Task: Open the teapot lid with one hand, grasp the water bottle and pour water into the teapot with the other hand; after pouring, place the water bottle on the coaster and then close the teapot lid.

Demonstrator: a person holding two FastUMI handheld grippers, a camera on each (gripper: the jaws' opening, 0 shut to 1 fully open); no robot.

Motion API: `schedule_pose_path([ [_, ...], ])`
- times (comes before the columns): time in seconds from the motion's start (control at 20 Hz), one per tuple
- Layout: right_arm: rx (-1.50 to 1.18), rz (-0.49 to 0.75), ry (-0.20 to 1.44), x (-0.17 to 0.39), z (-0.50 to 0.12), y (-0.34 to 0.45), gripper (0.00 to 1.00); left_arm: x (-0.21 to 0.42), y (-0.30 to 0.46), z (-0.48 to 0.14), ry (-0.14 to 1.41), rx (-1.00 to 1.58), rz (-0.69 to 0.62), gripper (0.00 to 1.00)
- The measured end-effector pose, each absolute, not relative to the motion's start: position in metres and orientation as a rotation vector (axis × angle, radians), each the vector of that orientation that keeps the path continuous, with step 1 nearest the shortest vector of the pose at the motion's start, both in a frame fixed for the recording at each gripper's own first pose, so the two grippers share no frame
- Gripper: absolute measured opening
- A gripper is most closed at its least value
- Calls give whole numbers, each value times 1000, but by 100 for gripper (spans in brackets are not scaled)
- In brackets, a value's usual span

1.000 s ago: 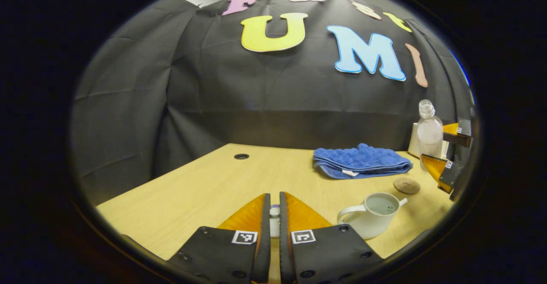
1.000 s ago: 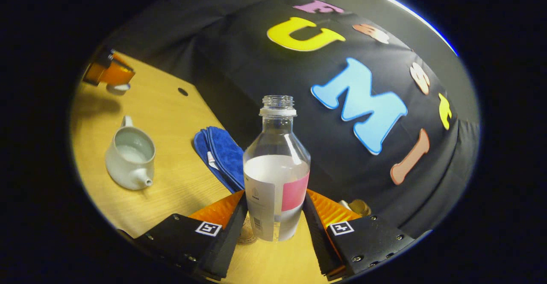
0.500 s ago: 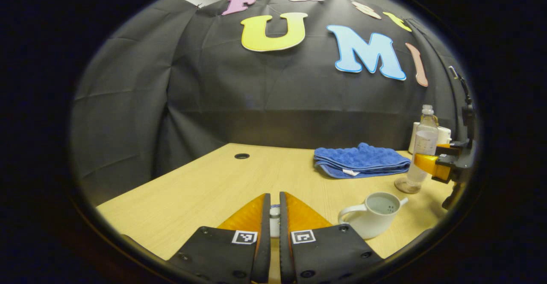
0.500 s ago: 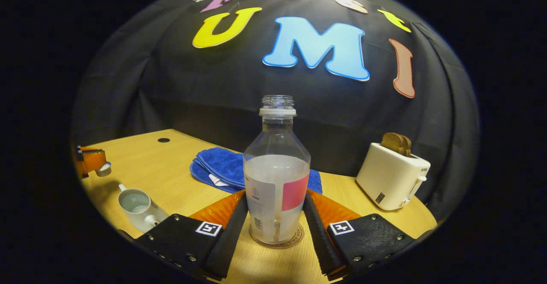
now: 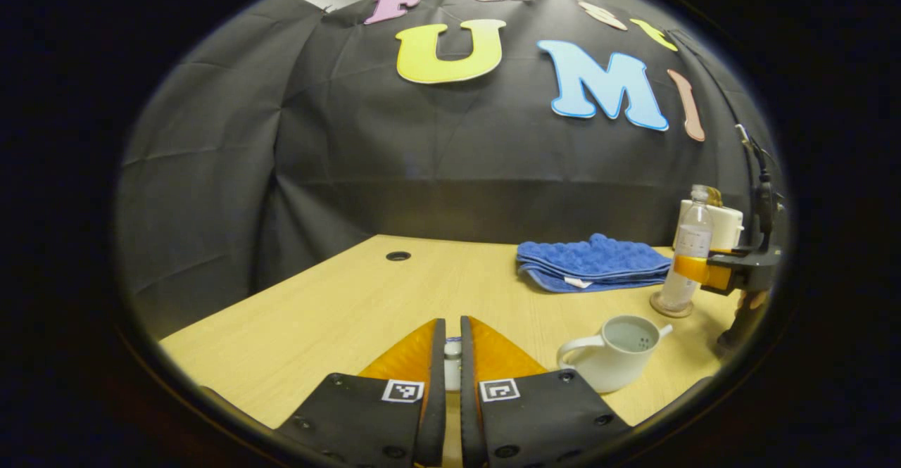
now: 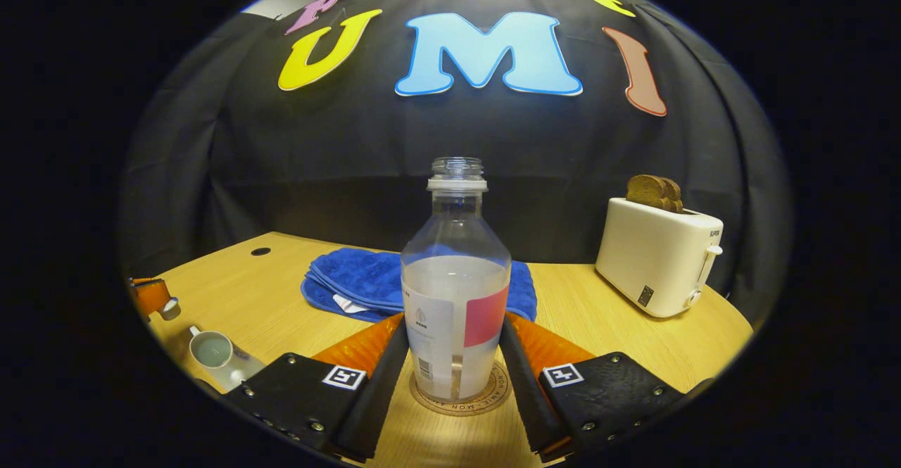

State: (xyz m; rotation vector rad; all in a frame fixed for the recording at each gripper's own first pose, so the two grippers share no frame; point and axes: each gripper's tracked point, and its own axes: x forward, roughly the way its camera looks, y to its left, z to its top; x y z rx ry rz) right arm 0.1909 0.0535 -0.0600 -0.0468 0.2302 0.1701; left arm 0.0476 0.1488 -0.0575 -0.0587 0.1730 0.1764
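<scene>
Right gripper [image 6: 454, 355]: both fingers pressed against the sides of the clear plastic water bottle [image 6: 455, 292], capless, partly filled, with a white and pink label. Bottle upright, its base resting on the round brown cork coaster [image 6: 493, 399] on the light wooden table [image 6: 598, 320]. In the left gripper view the same bottle [image 5: 688, 250] stands on the coaster [image 5: 670, 307] at the far right of the table [image 5: 338, 299], with the right gripper [image 5: 704, 271] clamped about its lower half. Left gripper [image 5: 452, 355]: fingers nearly together, pinching the small white knob of the teapot lid [image 5: 452, 364] between them, held low over the table. White ceramic teapot [image 5: 614, 352] sits open just to the right of the left gripper, near the coaster but apart from it; strainer holes visible inside. In the right gripper view the teapot [image 6: 215, 355] lies at lower left, with the left gripper [image 6: 156, 299] and lid beyond it. Folded blue terry cloth [image 6: 352, 281] lies behind the bottle. Cream two-slot toaster [image 6: 658, 257] with brown toast in it stands at the right rear of the table.
</scene>
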Motion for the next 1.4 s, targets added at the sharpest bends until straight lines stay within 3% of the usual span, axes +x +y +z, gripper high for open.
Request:
schedule_pose_path([
  [0.35, -29, 151, 227, 192, -55, 48, 82, 47, 147, -57, 168, -67, 165, 16],
  [0.4, -16, 150, 221, 191, -53, 48, 96, 47, 147, -56, 165, -69, 162, 16],
  [0.45, -5, 149, 216, 190, -51, 47, 99, 47, 147, -57, 164, -70, 161, 15],
  [1.0, -31, 110, 53, 137, -15, 27, 98, 48, 134, -45, 128, -104, 108, 15],
  [1.4, -169, 12, -17, 108, -5, -35, 98, 55, 95, -27, 101, -113, 34, 15],
])
